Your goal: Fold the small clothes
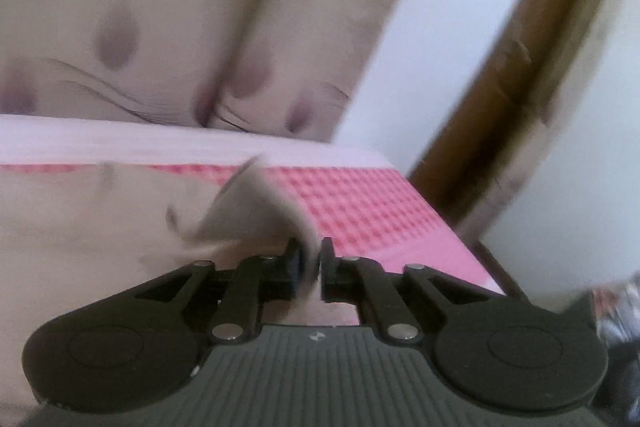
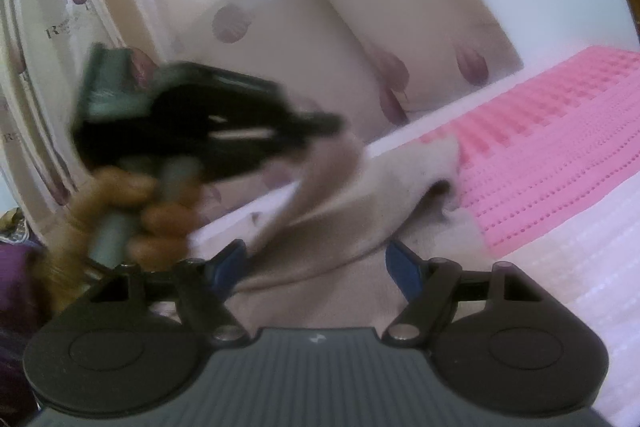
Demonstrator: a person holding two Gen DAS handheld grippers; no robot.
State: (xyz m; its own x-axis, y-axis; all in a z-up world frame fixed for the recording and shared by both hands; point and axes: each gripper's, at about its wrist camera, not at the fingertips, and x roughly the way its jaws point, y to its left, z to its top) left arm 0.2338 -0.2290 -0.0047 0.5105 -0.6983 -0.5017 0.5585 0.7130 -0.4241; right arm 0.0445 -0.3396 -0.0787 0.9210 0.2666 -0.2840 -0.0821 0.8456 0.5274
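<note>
Garment (image 1: 100, 227), beige, lies on the bed (image 1: 360, 211); left hand-held gripper (image 1: 310, 259) pinches its lifted edge for folding, right hand-held gripper (image 2: 316, 263) spread wide.

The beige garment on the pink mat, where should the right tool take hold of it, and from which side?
Judging by its pose, grip the beige garment at its near edge, low between the open right tool. Come straight forward from the near side: that cloth lies flat and slack there, while the left tool already pinches the lifted edge above the pink mat.
</note>
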